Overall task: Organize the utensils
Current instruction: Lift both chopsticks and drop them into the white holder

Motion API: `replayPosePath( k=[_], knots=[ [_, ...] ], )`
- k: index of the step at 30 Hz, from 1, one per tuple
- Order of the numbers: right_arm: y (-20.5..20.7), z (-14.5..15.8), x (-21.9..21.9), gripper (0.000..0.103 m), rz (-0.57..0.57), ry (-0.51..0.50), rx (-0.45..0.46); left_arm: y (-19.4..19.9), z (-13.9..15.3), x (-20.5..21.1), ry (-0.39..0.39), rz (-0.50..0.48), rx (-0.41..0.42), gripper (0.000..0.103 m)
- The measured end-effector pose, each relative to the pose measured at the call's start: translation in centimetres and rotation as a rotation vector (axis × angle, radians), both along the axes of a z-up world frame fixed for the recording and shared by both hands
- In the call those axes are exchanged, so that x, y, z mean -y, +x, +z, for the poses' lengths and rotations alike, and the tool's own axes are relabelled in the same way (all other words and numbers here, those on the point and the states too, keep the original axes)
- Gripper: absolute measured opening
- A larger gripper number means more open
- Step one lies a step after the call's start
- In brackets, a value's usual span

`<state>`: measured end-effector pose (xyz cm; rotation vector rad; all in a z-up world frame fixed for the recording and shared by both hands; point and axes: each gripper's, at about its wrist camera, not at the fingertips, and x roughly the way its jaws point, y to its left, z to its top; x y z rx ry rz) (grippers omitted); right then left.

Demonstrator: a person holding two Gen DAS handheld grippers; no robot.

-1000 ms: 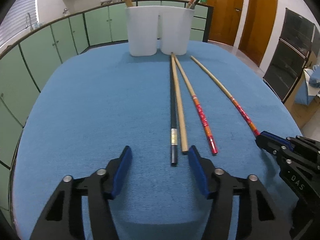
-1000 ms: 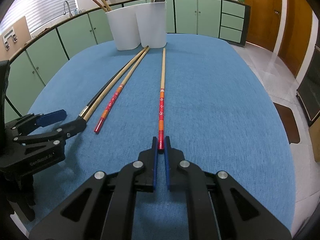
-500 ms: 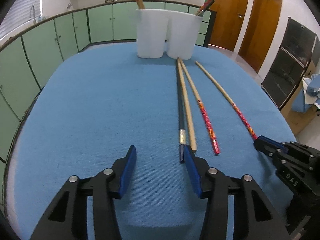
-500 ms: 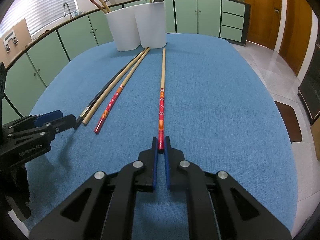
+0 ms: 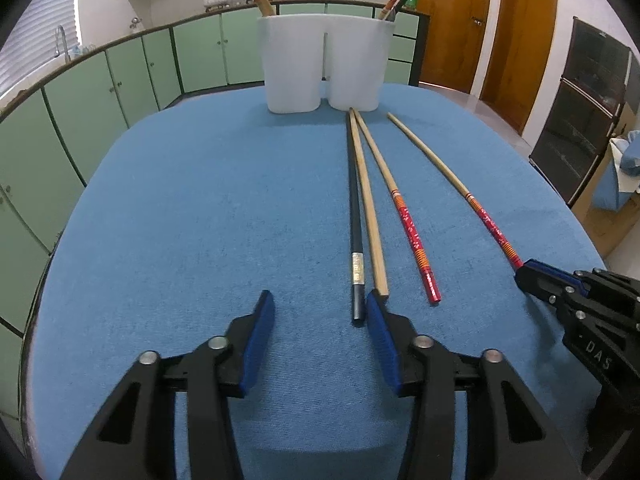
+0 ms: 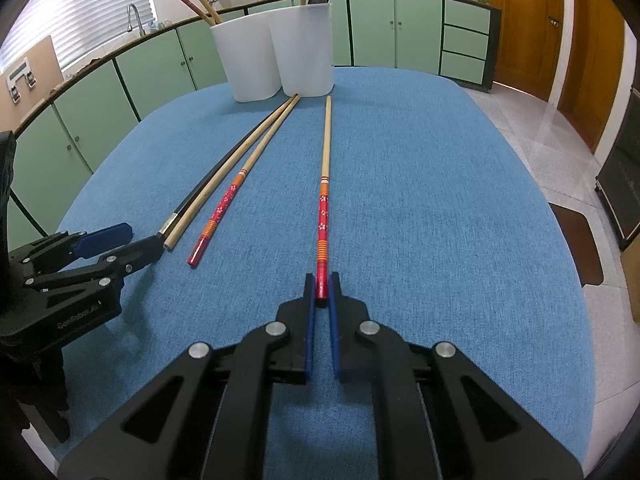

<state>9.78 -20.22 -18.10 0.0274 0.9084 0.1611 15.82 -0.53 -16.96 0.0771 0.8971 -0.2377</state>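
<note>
Several long chopsticks lie on the blue table. My right gripper (image 6: 322,284) is shut on the red end of a red-and-wood chopstick (image 6: 325,184), which still rests on the cloth; that gripper also shows in the left wrist view (image 5: 536,276). My left gripper (image 5: 318,308) is open, low over the table, its right finger beside the near ends of a black chopstick (image 5: 354,232) and a plain wooden chopstick (image 5: 370,216). Another red-and-wood chopstick (image 5: 404,208) lies just right of them. A white two-part holder (image 5: 324,68) with utensils in it stands at the far edge.
The blue cloth table (image 5: 200,220) has rounded edges that drop off on all sides. Green cabinets (image 5: 120,76) stand behind it, wooden doors (image 5: 516,28) at the back right. In the right wrist view the left gripper (image 6: 116,248) sits at the left.
My left gripper has shifted a little, so the black and wooden chopstick ends now lie just inside its right finger. My right gripper has stayed shut on its chopstick, unmoved.
</note>
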Motion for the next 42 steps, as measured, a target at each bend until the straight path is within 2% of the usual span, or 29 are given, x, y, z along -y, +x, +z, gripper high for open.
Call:
replayPosePath(
  k=[1,3,4,10,15,24,30,36,42],
  knots=[
    [0.0,0.0,0.0,0.007,0.000,0.000,0.000,-0.1,0.1,0.1,-0.005,-0.003,0.001,0.029],
    [0.0,0.0,0.1,0.006,0.001,0.008,0.000,-0.1,0.1,0.4,-0.020,-0.021,0.000,0.009],
    [0.0,0.0,0.1,0.006,-0.001,0.012,-0.001,-0.2,0.1,0.5,-0.022,-0.025,0.000,0.007],
    [-0.4,0.5,0.5,0.005,-0.003,0.020,0.017,-0.5,0.7,0.5,-0.048,-0.023,0.009,0.006],
    [-1.0,2.9,1.1,0.005,0.007,0.023,0.068,-1.6,3.8,-0.3,-0.048,-0.023,0.077,0.006],
    [-1.6,9.9,2.3,0.005,0.031,0.044,0.199,-2.3,10.7,-2.3,-0.097,-0.013,0.234,0.006],
    [-1.0,15.0,2.7,0.005,0.073,0.079,0.277,-1.5,14.4,-3.0,-0.128,-0.018,0.312,0.006],
    [1.0,19.3,3.0,0.005,0.136,0.117,0.304,-0.2,17.2,-2.8,-0.131,-0.049,0.363,0.006],
    [3.6,22.6,2.0,0.005,0.201,0.090,0.311,1.7,19.0,-2.2,-0.131,-0.084,0.380,0.006]
  ],
)
